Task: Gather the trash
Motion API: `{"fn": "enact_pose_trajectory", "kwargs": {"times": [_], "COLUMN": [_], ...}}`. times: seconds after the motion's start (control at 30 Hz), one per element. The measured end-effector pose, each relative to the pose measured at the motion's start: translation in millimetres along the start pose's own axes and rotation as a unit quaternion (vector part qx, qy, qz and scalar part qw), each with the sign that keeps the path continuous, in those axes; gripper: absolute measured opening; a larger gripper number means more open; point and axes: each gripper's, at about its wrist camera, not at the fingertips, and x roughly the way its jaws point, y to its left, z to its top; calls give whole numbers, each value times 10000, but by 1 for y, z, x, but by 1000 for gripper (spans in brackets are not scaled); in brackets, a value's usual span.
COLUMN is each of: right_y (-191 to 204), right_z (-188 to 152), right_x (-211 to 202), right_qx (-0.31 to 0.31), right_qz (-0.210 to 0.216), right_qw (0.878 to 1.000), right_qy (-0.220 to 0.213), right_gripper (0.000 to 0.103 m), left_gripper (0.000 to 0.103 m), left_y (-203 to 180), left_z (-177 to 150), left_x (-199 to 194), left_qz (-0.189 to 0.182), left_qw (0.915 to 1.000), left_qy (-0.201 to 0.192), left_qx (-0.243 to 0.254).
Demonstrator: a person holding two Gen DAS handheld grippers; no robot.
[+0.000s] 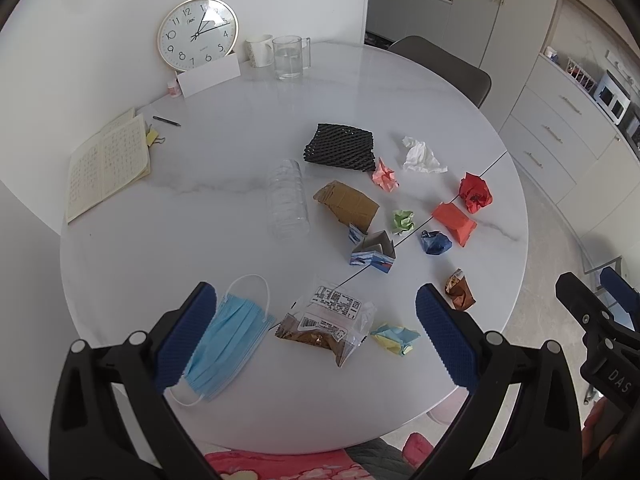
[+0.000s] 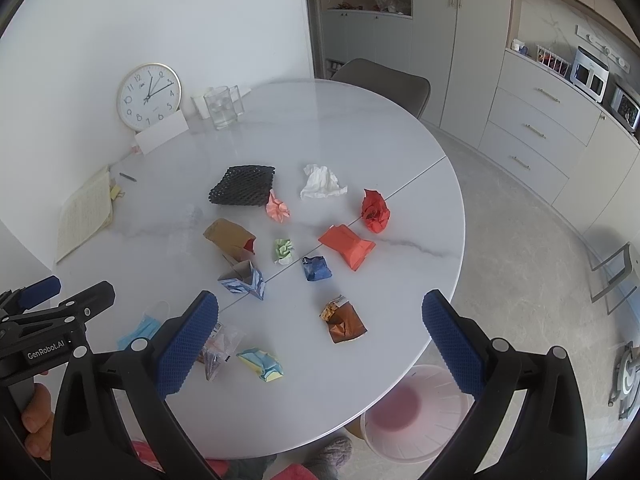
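Trash lies scattered on the round white table (image 1: 200, 240): a blue face mask (image 1: 228, 344), a clear snack bag (image 1: 328, 324), a yellow-blue paper wad (image 1: 396, 338), a brown wrapper (image 2: 343, 320), a blue-white carton (image 1: 372, 250), a brown box (image 1: 348, 202), a clear bottle (image 1: 286, 200), black mesh (image 1: 340, 147), white tissue (image 2: 322, 182) and red packets (image 2: 348, 246). My left gripper (image 1: 316, 336) is open above the snack bag. My right gripper (image 2: 320, 340) is open above the table's near edge. A pink bin (image 2: 416, 412) stands on the floor below it.
A clock (image 1: 197, 33), a white card (image 1: 210, 76), a mug (image 1: 259, 50) and a glass jug (image 1: 289, 57) stand at the table's back. An open notebook (image 1: 106, 164) and a pen (image 1: 166, 121) lie at left. A chair (image 2: 382, 82) and cabinets (image 2: 536, 128) stand beyond.
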Motion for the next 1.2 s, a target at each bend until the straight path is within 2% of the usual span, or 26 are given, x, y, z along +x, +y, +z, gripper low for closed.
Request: {"fn": "enact_pose_trajectory", "kwargs": {"times": [1.2], "right_y": [1], "right_z": [4], "right_x": [6], "right_qx": [-36], "right_qz": [-1], "right_qw": [10000], "right_qy": [69], "right_gripper": [101], "left_gripper": [96], "left_y": [-1], "left_z": [-2], "left_x": [8], "left_qz": [50], "left_qw": [10000], "left_qy": [63], "left_qx": [9]}}
